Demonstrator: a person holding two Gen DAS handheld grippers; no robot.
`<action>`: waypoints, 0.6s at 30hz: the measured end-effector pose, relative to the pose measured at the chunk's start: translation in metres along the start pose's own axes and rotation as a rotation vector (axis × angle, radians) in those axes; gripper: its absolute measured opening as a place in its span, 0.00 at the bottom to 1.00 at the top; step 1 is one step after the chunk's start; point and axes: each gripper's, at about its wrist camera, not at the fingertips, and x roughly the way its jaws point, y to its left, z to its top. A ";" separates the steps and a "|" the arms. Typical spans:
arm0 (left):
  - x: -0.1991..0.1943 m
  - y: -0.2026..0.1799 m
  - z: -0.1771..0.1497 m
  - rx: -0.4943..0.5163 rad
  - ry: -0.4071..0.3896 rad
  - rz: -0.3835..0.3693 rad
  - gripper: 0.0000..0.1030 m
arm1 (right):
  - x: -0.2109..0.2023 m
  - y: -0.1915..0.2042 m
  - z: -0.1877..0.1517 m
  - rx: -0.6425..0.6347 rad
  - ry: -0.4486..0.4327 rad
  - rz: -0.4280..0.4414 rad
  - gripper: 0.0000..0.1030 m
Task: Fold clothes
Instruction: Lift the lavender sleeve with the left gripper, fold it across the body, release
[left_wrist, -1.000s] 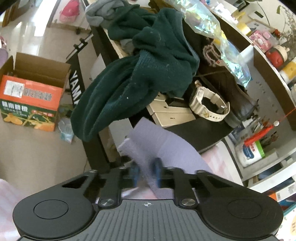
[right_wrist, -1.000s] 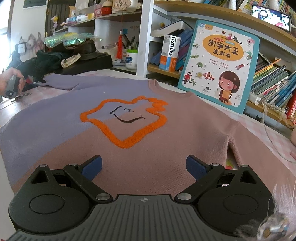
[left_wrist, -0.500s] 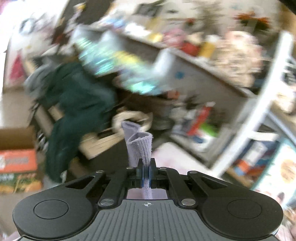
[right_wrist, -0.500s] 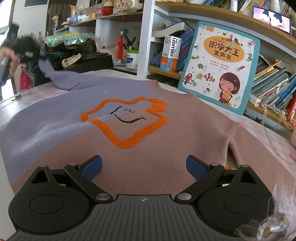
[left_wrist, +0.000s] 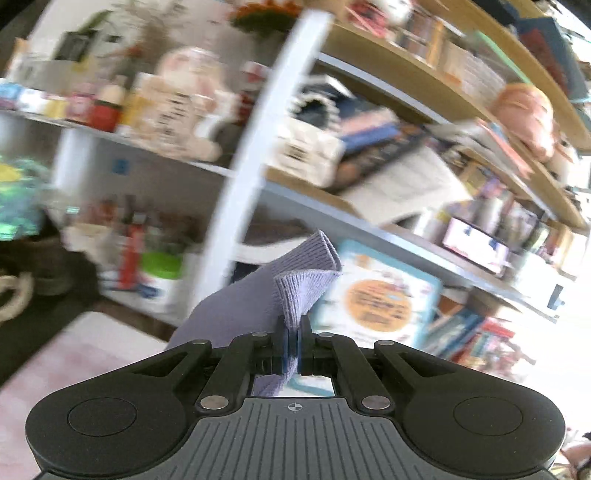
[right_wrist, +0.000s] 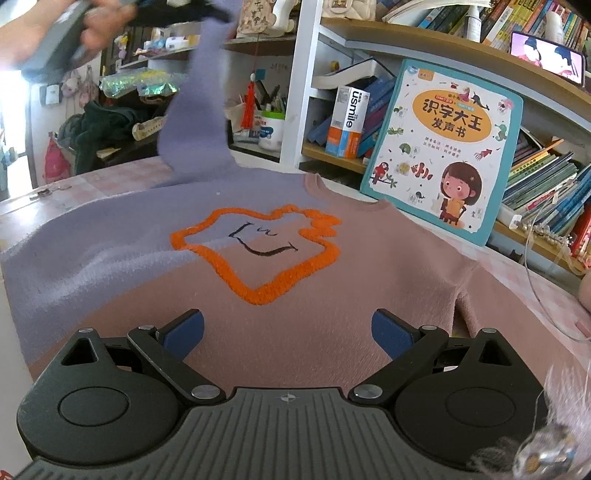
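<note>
You are only starting: your left gripper (left_wrist: 291, 345) has the sweater's lilac sleeve cuff (left_wrist: 303, 284) pinched and raised, the sweater (right_wrist: 258, 295) lies flat and unfolded on the table, and your right gripper (right_wrist: 287, 332) hovers wide open, holding nothing.

Daylit room: left wrist view heavily motion-blurred across the shelves (left_wrist: 369, 155) with blown-out glare at right edge, only the gripper body sharp; right wrist view crisp, window glare at left edge, fisheye bending at borders.
</note>
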 end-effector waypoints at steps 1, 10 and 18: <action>0.008 -0.008 -0.003 0.003 0.012 -0.020 0.03 | 0.000 -0.001 0.000 0.003 -0.002 0.001 0.95; 0.076 -0.067 -0.049 0.034 0.180 -0.136 0.03 | -0.002 -0.002 0.000 0.016 -0.012 0.010 0.95; 0.109 -0.075 -0.097 0.019 0.336 -0.140 0.04 | 0.000 -0.003 0.001 0.019 -0.001 0.027 0.95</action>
